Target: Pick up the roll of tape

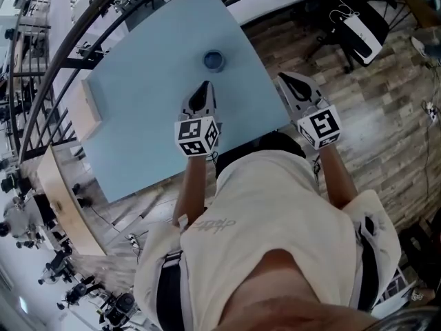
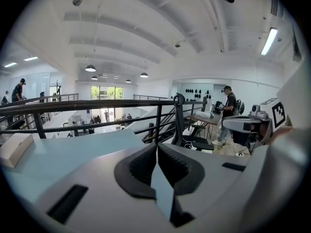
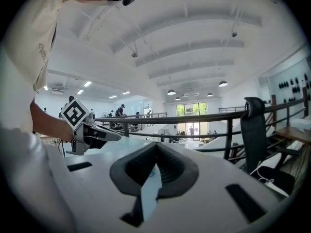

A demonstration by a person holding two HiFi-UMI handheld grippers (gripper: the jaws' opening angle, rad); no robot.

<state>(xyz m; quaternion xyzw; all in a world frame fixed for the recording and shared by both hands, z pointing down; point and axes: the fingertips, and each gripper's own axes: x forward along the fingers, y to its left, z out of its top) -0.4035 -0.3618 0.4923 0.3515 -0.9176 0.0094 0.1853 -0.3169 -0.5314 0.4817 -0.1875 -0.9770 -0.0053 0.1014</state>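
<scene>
The roll of tape (image 1: 213, 61) is a small blue ring lying flat on the pale blue table (image 1: 145, 123), toward its far side. My left gripper (image 1: 204, 85) hovers over the table just short of the roll, jaws shut with nothing between them. Its pads meet at the tip in the left gripper view (image 2: 156, 146). My right gripper (image 1: 284, 80) is at the table's right edge, over the wooden floor, to the right of the roll. Its jaws (image 3: 156, 143) also stand shut and empty. Neither gripper view shows the roll clearly.
A pale wooden block (image 1: 88, 109) lies at the table's left edge. A black railing (image 1: 62, 54) curves round the table's far and left sides. An office chair (image 1: 344, 16) stands on the floor at the far right. A person's torso fills the near part of the head view.
</scene>
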